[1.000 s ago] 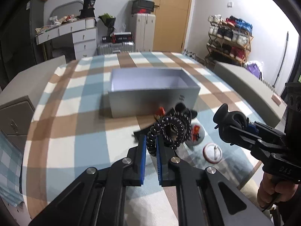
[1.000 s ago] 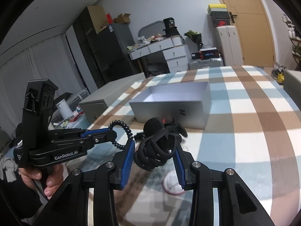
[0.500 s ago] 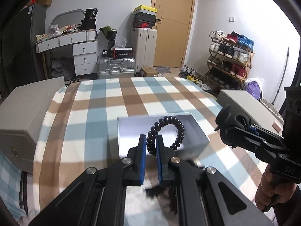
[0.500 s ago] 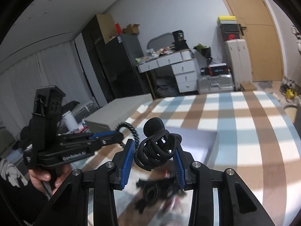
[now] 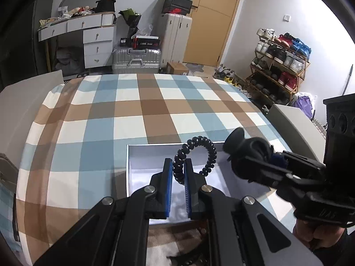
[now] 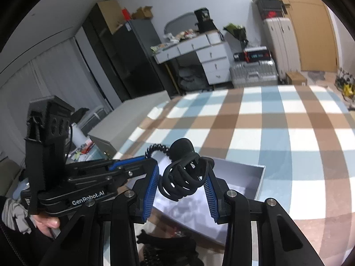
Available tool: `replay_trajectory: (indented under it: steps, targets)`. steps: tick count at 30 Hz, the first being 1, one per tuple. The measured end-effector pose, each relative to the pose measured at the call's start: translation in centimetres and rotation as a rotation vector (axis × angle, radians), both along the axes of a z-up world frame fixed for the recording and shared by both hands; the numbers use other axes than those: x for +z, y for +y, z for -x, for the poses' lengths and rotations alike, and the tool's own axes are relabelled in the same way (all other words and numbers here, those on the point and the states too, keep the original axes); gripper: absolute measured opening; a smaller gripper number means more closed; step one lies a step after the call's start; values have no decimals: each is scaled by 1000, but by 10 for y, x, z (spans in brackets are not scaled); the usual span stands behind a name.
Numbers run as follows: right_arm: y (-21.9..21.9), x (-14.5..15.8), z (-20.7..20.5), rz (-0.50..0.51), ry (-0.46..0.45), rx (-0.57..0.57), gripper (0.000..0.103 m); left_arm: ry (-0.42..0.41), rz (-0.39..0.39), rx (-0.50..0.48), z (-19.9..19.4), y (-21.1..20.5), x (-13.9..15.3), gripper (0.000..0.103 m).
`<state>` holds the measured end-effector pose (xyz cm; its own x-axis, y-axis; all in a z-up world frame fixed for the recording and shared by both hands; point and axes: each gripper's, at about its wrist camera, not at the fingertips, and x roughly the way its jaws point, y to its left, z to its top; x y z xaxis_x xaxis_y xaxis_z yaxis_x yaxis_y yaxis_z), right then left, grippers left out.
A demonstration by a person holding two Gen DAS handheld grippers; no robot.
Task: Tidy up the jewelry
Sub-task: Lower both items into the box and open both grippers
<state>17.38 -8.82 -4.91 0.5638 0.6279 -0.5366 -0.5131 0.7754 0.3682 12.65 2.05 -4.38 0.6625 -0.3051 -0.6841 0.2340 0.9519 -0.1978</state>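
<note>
Bed [image 5: 137, 102] with blue, brown and white checked cover fills most of both views. Open white box [image 5: 142, 168] sits on the cover, at 6 o'clock in the left wrist view and 6 to 5 o'clock in the right wrist view [image 6: 250, 177], inside looks bare where visible. Both grippers hang over the box, side by side, near each other but apart. Left gripper [image 5: 177, 177]: jaws narrow, clamped on one side of a black spiral hair tie [image 5: 197, 153], the loop standing up above the blue pads and over the box interior. Right gripper [image 6: 180, 188]: jaws at medium width, pinching a black claw hair clip [image 6: 184, 177] between the blue pads, its rounded end pointing to 12 o'clock; from the left wrist view the same clip [image 5: 244, 146] shows at 3 o'clock over the box's right edge. Small dark pile of other accessories [image 6: 164, 246] lies on the cover just outside the box's near wall at 6 o'clock in the right wrist view, too blurred and hidden by the gripper body to identify.
</note>
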Motion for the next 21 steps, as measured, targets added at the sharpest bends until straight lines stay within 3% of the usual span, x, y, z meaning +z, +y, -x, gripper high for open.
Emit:
replay_trajectory:
  steps: [8, 18, 20, 21]
  targets:
    - [5, -13, -11, 75, 53, -44, 41, 73, 14, -3, -9, -3, -9, 5]
    - [-3, -8, -3, 53, 43, -69, 42, 91, 16, -9, -7, -1, -10, 7]
    - [-8, -4, 3, 41, 37, -82, 42, 106, 18, -6, -8, -1, -12, 15]
    - [-12, -2, 8, 34, 28, -91, 42, 113, 15, 2, -7, 0, -12, 26]
